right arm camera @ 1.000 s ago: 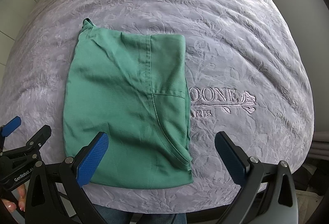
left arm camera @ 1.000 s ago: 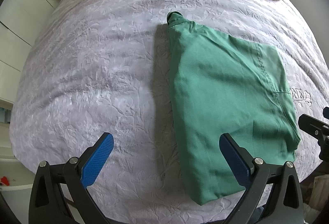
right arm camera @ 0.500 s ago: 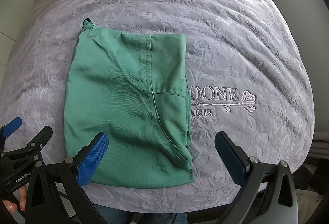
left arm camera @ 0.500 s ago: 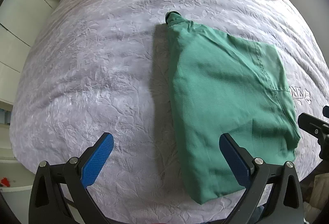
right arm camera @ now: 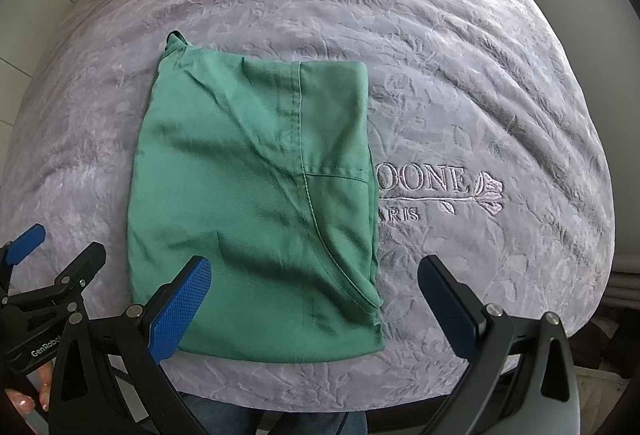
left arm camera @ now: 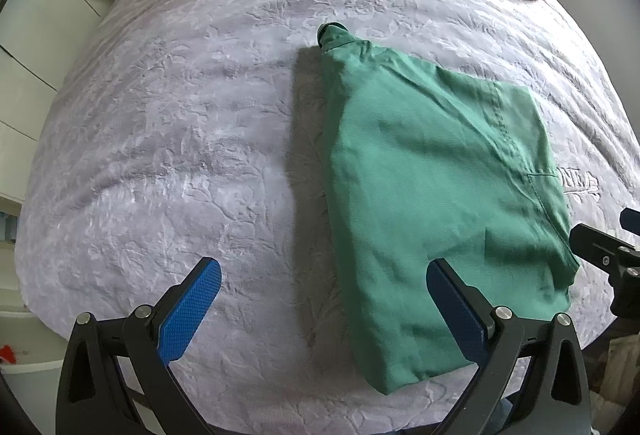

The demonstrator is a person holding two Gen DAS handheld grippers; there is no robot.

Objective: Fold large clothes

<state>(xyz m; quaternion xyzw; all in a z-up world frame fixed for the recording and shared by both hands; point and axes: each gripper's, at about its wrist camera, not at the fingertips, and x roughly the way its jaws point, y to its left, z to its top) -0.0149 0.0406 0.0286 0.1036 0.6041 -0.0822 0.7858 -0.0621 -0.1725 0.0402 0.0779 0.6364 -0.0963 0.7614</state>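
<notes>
Both black two-finger grippers, left [left arm camera: 323, 303] and right [right arm camera: 314, 299], sit side by side with blue-padded fingers [left arm camera: 190, 311] spread wide (nothing gripped).

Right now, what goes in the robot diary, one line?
phase: folded | green garment flat on bed cover | left gripper open | right gripper open

The left tool [left arm camera: 324, 315] has edged slightly back from the green garment [left arm camera: 432, 203].

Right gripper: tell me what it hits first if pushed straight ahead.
Probably the folded green garment: the open right gripper points over its near right corner, nothing in between. Height above the lilac bedspread is unclear.
</notes>
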